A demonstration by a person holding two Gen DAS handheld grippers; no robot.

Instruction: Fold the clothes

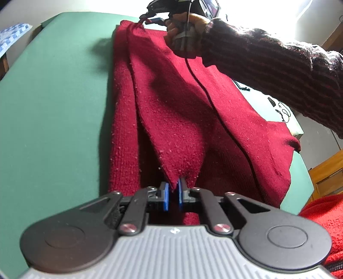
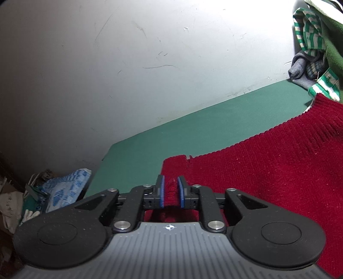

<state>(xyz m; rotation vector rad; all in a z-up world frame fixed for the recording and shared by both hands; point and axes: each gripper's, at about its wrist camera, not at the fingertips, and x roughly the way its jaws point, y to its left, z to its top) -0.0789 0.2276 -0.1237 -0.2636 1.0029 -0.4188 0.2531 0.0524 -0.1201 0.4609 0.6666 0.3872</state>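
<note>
Left wrist view: a green table (image 1: 53, 107) carries a dark red knitted sweater (image 1: 171, 111), which lies lengthwise down the middle of the surface, from the near edge towards the far edge. One layer of the sweater is lifted off the rest and stretched as a taut band between the two tongs. A striped sleeve (image 1: 278, 70) reaches in from the right, and its hand (image 1: 184, 32) grips the right gripper (image 1: 153, 18) at the far end of the sweater. The left gripper (image 1: 173, 193) sits at the near end; its blue pads (image 1: 165, 196) are nearly together and pinch a pointed corner of the lifted layer. A bright red fabric (image 1: 321, 216) shows at the lower right, beyond the table's near edge.

Right wrist view: the sweater (image 2: 278, 171) covers the right part of the table (image 2: 193, 128), its ribbed edge running parallel to the far edge, along a pale wall (image 2: 107, 64). Green and striped clothes (image 2: 317, 43) are piled at the far right corner. The right gripper (image 2: 170, 192) has its jaws slightly apart, with a bunched fold of the sweater between the pads (image 2: 162, 193); whether the pads press on the fold cannot be told.
</note>
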